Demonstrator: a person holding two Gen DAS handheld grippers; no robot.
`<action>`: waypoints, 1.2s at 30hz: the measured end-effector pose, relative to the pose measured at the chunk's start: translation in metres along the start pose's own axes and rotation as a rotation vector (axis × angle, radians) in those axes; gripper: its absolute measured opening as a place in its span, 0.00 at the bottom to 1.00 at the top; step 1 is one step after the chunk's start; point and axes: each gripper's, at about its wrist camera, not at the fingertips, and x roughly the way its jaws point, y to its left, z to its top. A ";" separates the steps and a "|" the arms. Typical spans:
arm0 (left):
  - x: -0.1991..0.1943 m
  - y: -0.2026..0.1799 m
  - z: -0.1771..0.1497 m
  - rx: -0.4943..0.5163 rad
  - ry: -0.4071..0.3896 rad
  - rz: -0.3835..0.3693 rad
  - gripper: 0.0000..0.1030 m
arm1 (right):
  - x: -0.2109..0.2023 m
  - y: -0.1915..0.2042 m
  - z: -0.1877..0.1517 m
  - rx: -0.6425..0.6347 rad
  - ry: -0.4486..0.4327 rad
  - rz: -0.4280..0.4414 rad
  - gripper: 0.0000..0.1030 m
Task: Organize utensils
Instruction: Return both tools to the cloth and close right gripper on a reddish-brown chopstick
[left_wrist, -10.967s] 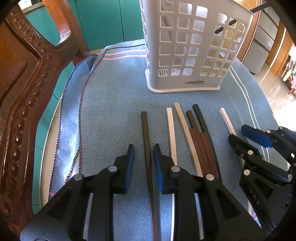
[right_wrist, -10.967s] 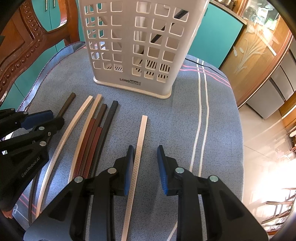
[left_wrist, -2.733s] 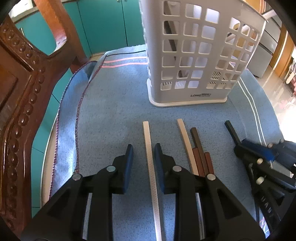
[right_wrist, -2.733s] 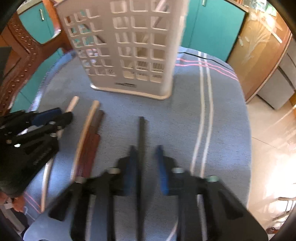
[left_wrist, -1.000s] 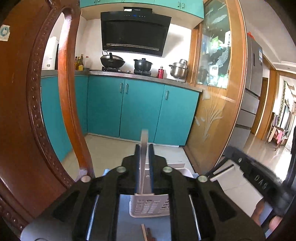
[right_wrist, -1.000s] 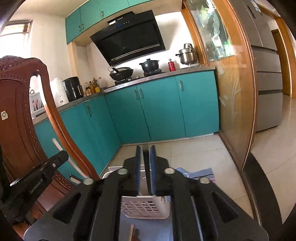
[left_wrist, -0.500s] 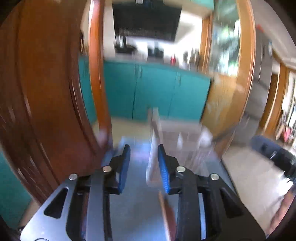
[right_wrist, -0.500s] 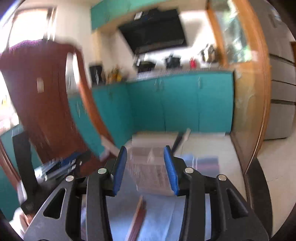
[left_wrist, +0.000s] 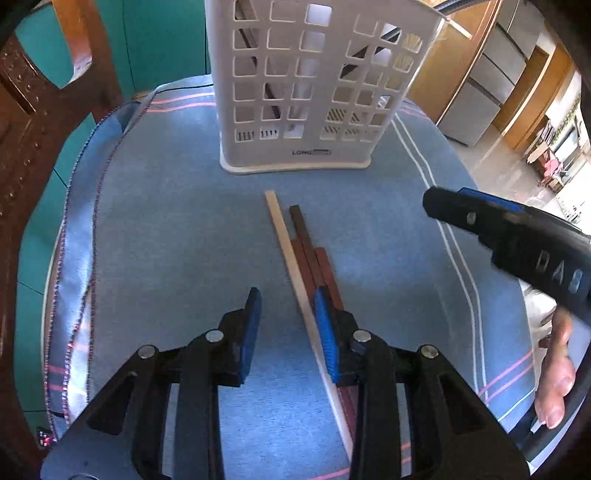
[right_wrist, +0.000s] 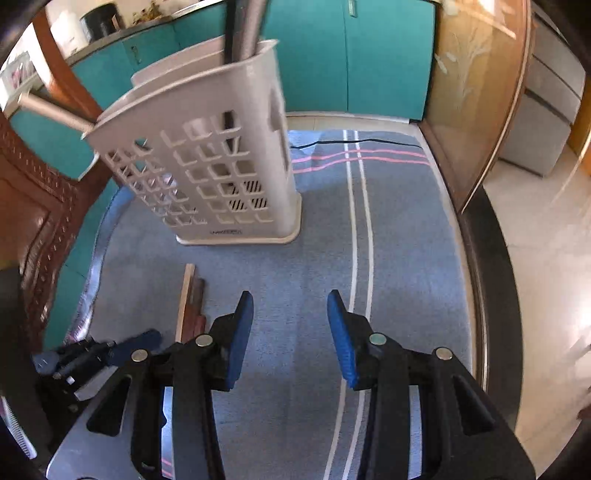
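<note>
A white perforated utensil holder (left_wrist: 306, 92) stands on the blue cloth and holds several sticks; it also shows in the right wrist view (right_wrist: 207, 162). On the cloth lie a tan stick (left_wrist: 291, 258) and dark brown and reddish sticks (left_wrist: 314, 258) side by side, also seen in the right wrist view (right_wrist: 190, 295). My left gripper (left_wrist: 288, 321) is open and empty, low over the cloth, with the tan stick just inside its right finger. My right gripper (right_wrist: 290, 325) is open and empty over bare cloth right of the sticks; it also shows in the left wrist view (left_wrist: 480, 218).
A carved wooden chair back (left_wrist: 33, 110) rises at the left. The blue striped cloth (right_wrist: 399, 240) covers a round table whose edge drops off at the right. Teal cabinets (right_wrist: 351, 55) stand behind.
Both grippers were shut on sticks held up above the holder; both have opened, let go and come back down over the cloth. The pale stick and the black stick are gone from the cloth.
</note>
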 end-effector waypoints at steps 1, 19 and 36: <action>0.000 0.004 0.001 -0.009 0.006 0.002 0.32 | 0.003 0.003 -0.004 -0.018 0.008 -0.001 0.40; -0.015 0.057 0.007 -0.094 -0.017 0.093 0.28 | 0.038 0.065 -0.037 -0.273 0.139 0.095 0.42; -0.003 0.033 0.015 -0.077 -0.018 0.079 0.48 | 0.041 0.032 -0.032 -0.241 0.121 0.005 0.11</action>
